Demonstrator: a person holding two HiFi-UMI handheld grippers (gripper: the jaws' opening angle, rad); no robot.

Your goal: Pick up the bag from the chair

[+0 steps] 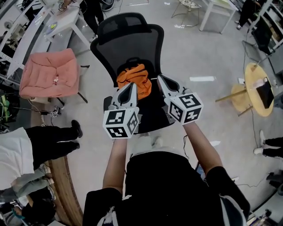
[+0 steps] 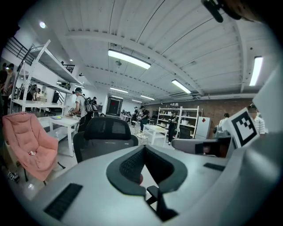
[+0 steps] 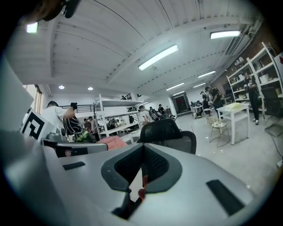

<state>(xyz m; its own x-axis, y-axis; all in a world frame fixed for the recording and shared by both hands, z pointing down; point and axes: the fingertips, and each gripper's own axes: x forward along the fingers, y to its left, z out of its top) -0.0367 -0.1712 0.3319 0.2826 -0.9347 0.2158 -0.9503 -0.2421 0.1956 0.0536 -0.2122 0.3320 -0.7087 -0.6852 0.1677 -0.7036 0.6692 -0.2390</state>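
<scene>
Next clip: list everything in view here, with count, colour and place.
office chair: 1, black, centre
bag: 1, orange, on the office chair's seat
padded chair: 1, pink, left
round table: 1, wooden, right
white tables: 2, top left and top right
bystander: 1, black trousers, left edge
left gripper: 1, grey, shut, empty, by the bag's left side
right gripper: 1, grey, shut, empty, by the bag's right side

A pink padded chair [image 1: 51,73] and round wooden table [image 1: 251,81] stand on pale grey floor [image 1: 212,48] under strip lights [image 2: 129,58].
</scene>
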